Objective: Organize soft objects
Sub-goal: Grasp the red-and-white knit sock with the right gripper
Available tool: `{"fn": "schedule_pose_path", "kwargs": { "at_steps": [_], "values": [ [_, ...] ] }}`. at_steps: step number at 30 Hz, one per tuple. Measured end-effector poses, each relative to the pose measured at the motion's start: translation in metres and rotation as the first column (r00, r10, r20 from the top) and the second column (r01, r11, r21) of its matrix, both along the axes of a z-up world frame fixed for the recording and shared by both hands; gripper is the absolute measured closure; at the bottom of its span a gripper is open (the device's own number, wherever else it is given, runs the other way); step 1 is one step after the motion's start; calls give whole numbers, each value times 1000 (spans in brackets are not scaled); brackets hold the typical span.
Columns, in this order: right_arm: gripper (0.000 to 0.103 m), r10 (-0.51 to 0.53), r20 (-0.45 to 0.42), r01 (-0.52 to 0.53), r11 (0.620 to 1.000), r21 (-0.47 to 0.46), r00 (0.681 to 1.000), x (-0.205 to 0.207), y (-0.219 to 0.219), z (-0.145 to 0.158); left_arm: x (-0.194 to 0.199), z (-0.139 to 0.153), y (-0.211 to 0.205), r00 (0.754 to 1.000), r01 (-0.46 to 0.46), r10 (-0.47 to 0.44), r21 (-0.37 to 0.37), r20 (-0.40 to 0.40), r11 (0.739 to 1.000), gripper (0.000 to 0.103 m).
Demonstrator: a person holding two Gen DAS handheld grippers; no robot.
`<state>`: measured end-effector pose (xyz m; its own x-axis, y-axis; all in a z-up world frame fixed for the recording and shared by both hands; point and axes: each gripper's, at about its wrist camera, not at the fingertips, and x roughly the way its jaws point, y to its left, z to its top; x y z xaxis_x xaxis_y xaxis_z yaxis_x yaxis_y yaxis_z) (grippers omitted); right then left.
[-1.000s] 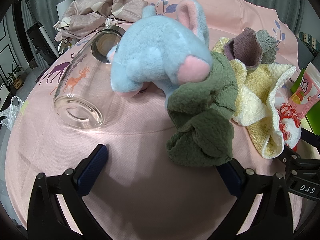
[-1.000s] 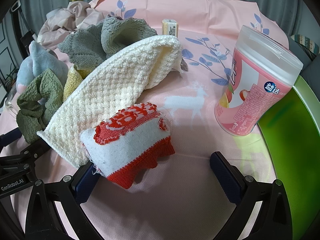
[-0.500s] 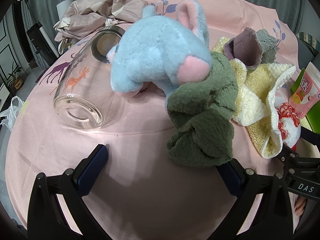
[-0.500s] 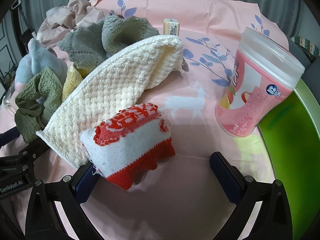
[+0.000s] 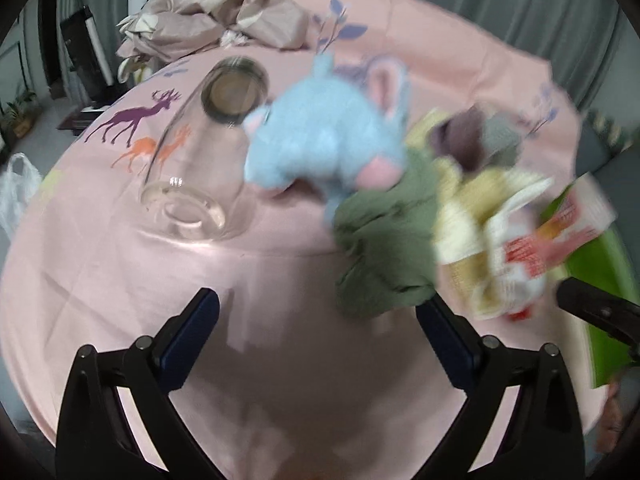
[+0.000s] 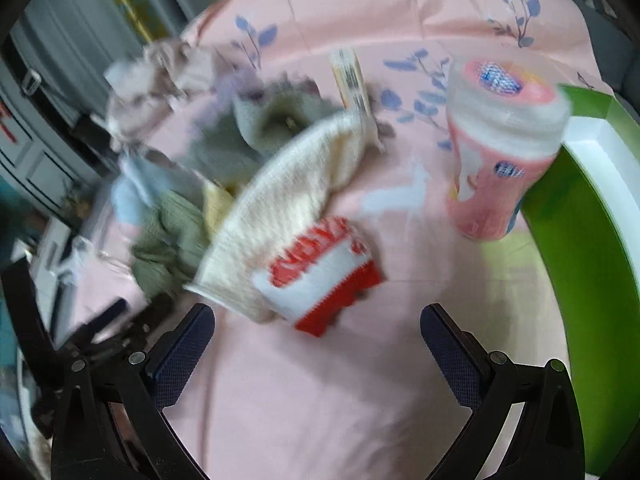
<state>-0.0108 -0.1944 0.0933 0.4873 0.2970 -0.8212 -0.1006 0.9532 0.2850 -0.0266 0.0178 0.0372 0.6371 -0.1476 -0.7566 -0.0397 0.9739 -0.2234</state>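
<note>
Pulling back since a second ago, both tongs blur, jaws spread and empty. Left gripper [image 5: 318, 326] has the green cloth [image 5: 384, 248] at one o'clock; right gripper [image 6: 318, 336] has the red-and-white cloth [image 6: 320, 276] at twelve.

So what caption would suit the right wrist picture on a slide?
Open right gripper over a pink tablecloth, facing a red-and-white knitted cloth and cream waffle towel.
</note>
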Motion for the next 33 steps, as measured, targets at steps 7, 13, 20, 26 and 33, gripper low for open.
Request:
{"fn": "schedule_pose_path", "kwargs": {
  "at_steps": [7,13,20,26,33],
  "values": [
    [31,-83,-10,83,997,6,997,14,-3,-7,-18,19,-5,994,77,-68,-124,82,989,17],
    [52,-83,-42,86,995,53,996,26,-2,-19,-25,13,-25,989,145,-142,-158,33,977,46],
    [67,-52,-25,55,993,107,998,10,-1,-6,-31,15,-33,977,214,-206,-209,61,954,51],
    [67,22,-116,0,982,191,993,0,12,-8,-34,9,-49,962,273,-270,-210,43,939,51],
    [35,11,-191,19,988,155,982,5,19,-25,-24,-11,-58,963,254,-268,-213,-40,944,52]
  ]
}}
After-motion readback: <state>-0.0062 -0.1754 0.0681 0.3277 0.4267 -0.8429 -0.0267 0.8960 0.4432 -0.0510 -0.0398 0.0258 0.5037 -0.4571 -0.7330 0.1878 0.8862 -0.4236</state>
